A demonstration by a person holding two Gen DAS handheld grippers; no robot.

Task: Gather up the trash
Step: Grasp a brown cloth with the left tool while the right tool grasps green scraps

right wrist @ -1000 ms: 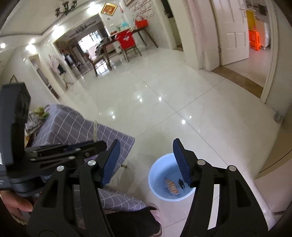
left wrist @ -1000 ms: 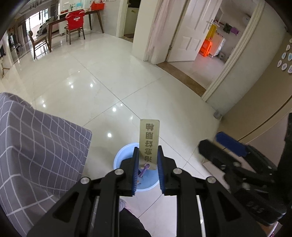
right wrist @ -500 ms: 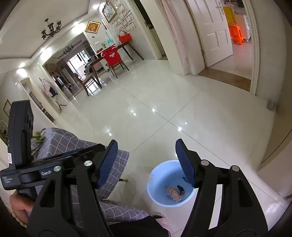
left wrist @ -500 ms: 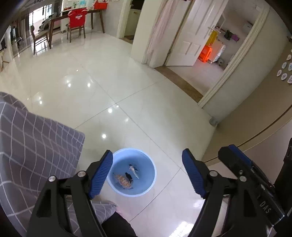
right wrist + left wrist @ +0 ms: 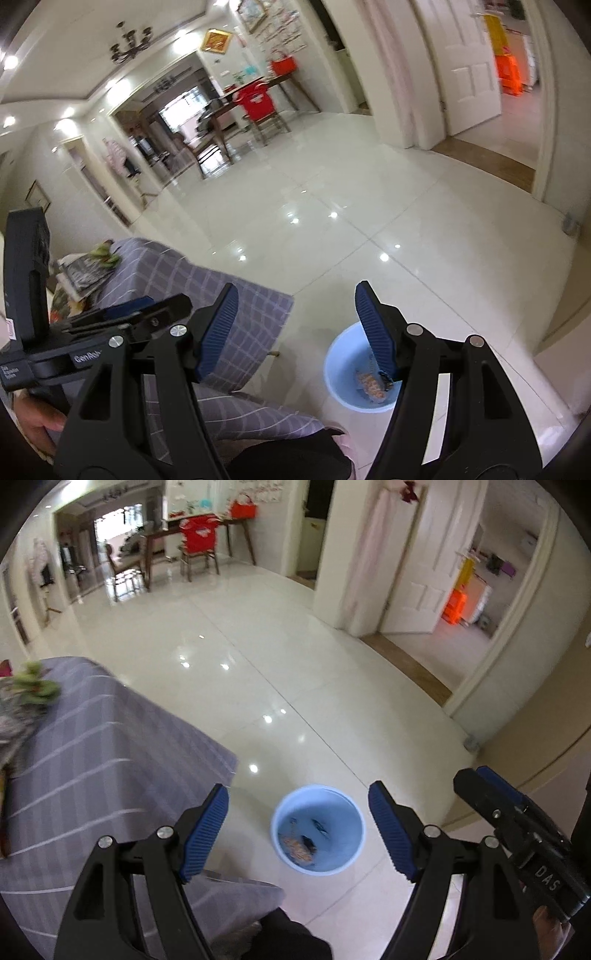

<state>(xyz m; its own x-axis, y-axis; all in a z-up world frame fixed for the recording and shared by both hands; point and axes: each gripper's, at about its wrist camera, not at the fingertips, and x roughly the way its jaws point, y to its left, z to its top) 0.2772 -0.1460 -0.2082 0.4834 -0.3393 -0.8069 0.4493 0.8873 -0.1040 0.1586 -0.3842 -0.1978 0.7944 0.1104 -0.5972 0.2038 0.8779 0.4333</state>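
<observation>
A light blue trash bin stands on the tiled floor with several scraps of trash at its bottom. My left gripper hangs above it, open, with nothing between its blue pads. In the right wrist view the same bin shows low at the right, partly behind the right finger. My right gripper is open and empty too, held over the floor between the table and the bin. The right gripper's body shows at the right of the left wrist view.
A table under a grey checked cloth stands left of the bin, with papers and green things on its far end. Glossy tiles stretch to a dining table with a red-covered chair. An open doorway lies to the right.
One second ago my left gripper was shut on a tan wrapper over the bin. Its jaws have since spread wide and the wrapper is gone from them. Both grippers have lifted and tilted up.
</observation>
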